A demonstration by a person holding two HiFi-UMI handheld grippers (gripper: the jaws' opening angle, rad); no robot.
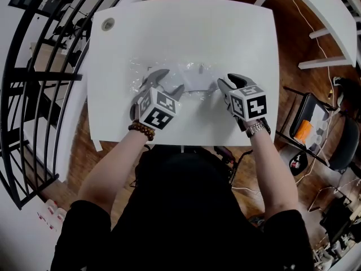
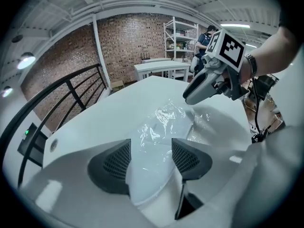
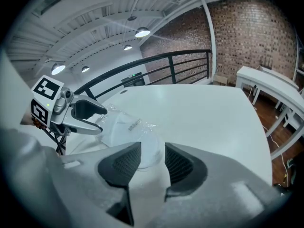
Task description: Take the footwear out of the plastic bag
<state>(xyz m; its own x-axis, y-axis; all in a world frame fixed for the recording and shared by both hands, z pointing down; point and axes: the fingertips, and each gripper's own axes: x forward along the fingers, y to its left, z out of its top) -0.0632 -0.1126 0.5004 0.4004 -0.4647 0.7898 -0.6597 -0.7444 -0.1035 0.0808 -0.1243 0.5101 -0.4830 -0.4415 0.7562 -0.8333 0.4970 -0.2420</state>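
Pinching the bag [image 1: 189, 72] at its left end, the left tongs [image 1: 166, 83] seem to press on the film with the white footwear [image 3: 118, 125] inside. The bag lies flat in the middle of the surface [image 1: 225, 33], and the footwear is not yet out. The right tongs [image 1: 221, 89] stand spread around the bag's right end, pads not pressing. I judge this the step of finding a hold. Next the right tongs should find the bag's mouth or the footwear and close while the left anchors. A small grey strip on the footwear is too small to read.
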